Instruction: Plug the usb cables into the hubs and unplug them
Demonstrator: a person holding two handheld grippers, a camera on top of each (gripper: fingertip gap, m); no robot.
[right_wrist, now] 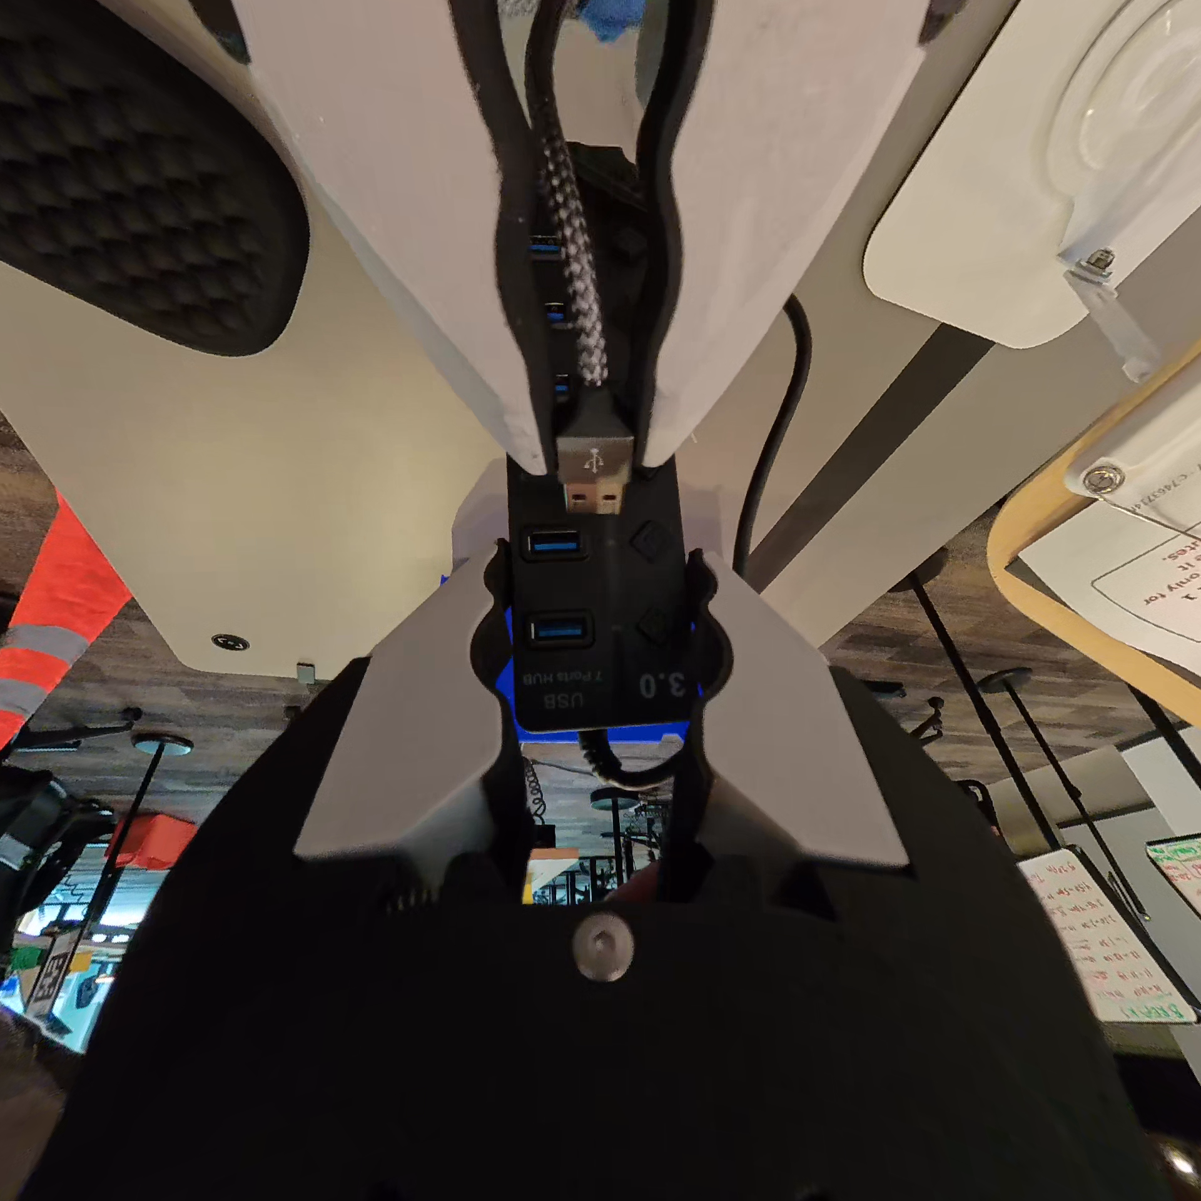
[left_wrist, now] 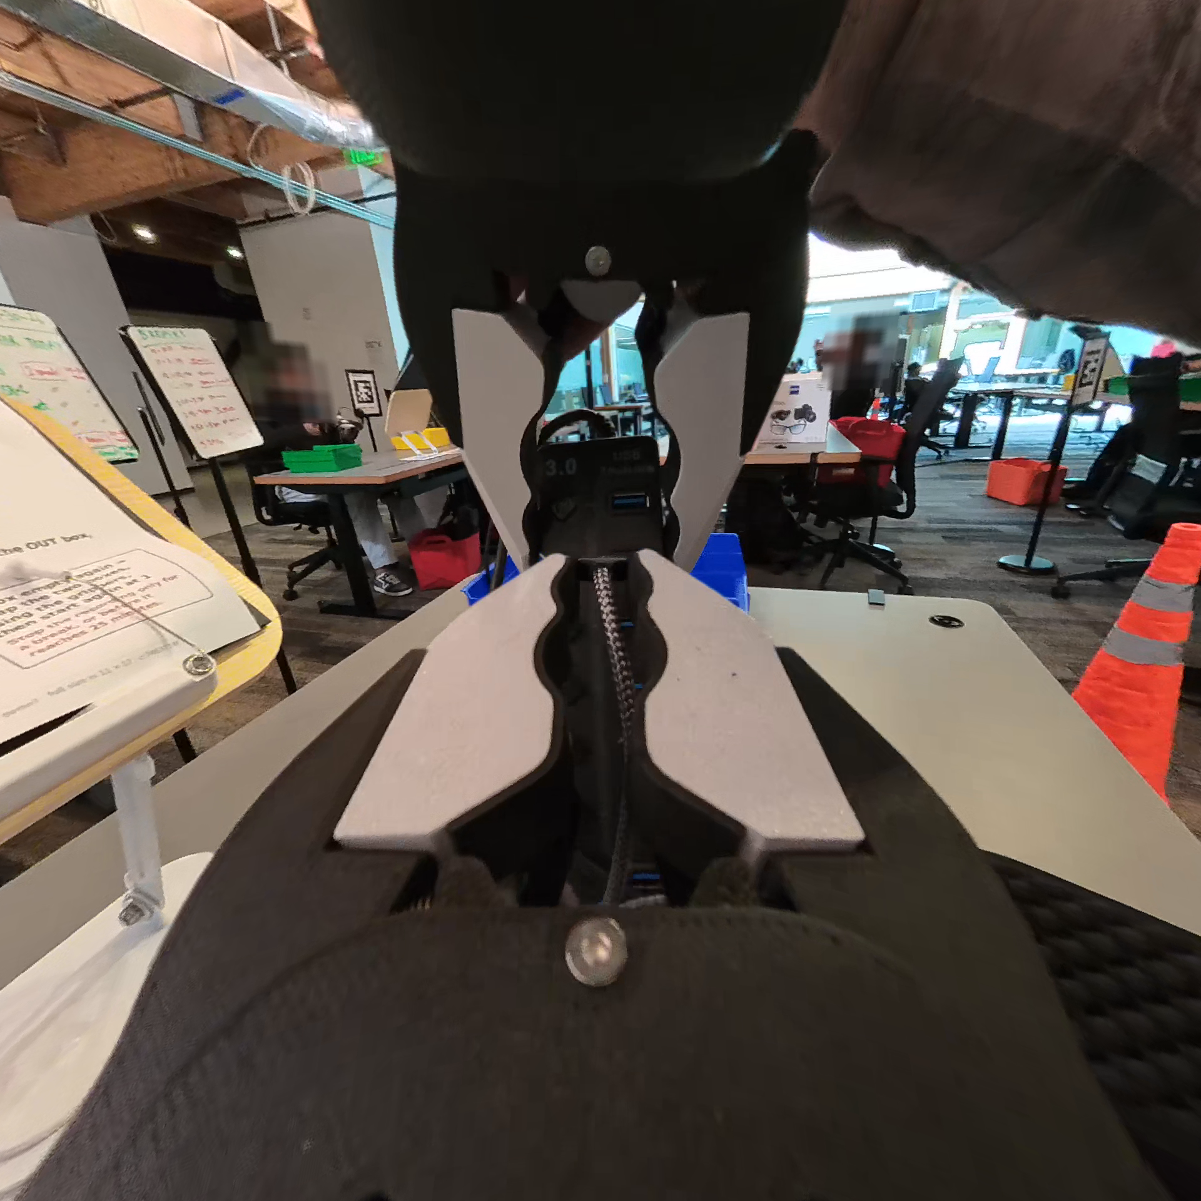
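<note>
Your left gripper (right_wrist: 594, 455) is clamped on the braided USB cable's (right_wrist: 572, 260) plug housing, metal plug (right_wrist: 593, 492) sticking out past the fingertips. Your right gripper (right_wrist: 594, 624) is closed across the black hub (right_wrist: 598, 650), pinching its two long edges near the end where its own lead comes out. Both are held up in the air over the pale table (left_wrist: 910, 682), the two tools facing each other nose to nose.

The plug tip sits over the hub face, just beyond the two nearest blue ports (right_wrist: 552, 542) in the right wrist view. I judge it not yet seated; whether it touches the face I cannot tell.

To do this step well:
- Pick one port and centre the plug on it; at present it looks offset toward the button (right_wrist: 652, 538) side.
- Bring the plug axis square to the port opening before pushing, as it seems to lie along the face.
- Keep the right grip firm, since the hub may pivot between the fingers under push.
- Press straight, no twist.

The blue bin (left_wrist: 718, 559) at the table's far edge plays no part.
</note>
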